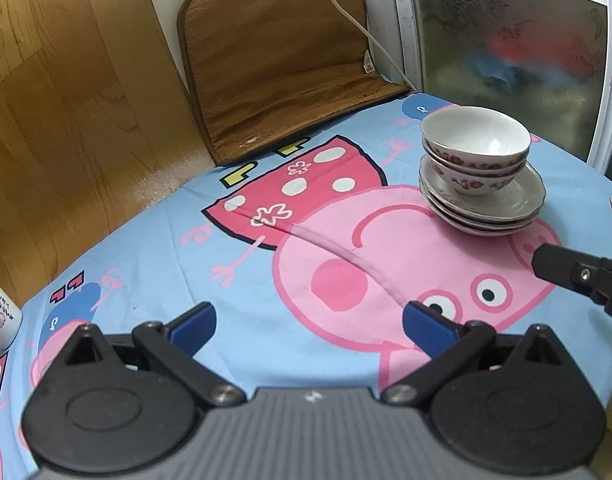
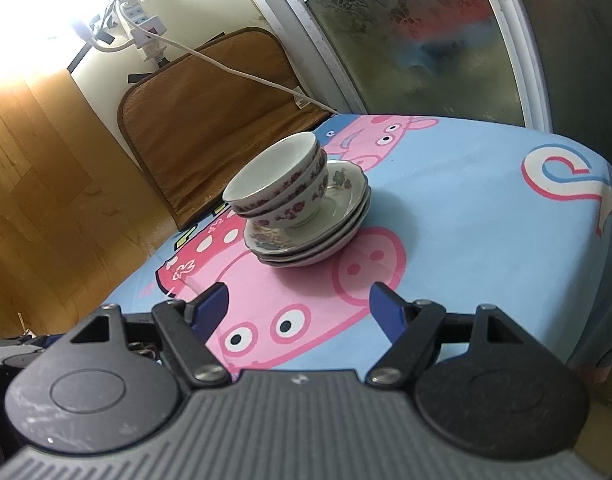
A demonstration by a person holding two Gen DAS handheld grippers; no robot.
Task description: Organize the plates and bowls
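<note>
The bowls [image 2: 282, 188] are seen nested one inside another on top of a stack of plates [image 2: 337, 228], and the whole pile stands on the table [image 2: 485, 220], which is covered by a blue cartoon-pig cloth. The widest pieces have been put at the bottom and the smaller, deeper ones on top, which is judged to keep the pile steady and compact. No loose crockery is seen elsewhere on the cloth, so the sorting appears largely done. The left gripper [image 1: 307, 320] is held low over the near part of the cloth, well apart from the pile, its blue-padded fingers spread wide with nothing between them. The right gripper [image 2: 298, 312] is likewise spread and empty, pointed at the pile but not touching it. A mug [image 1: 2, 320] is seen at the far left edge of the left view, and a brown mat [image 1: 278, 64] is propped against the wall behind the table.
</note>
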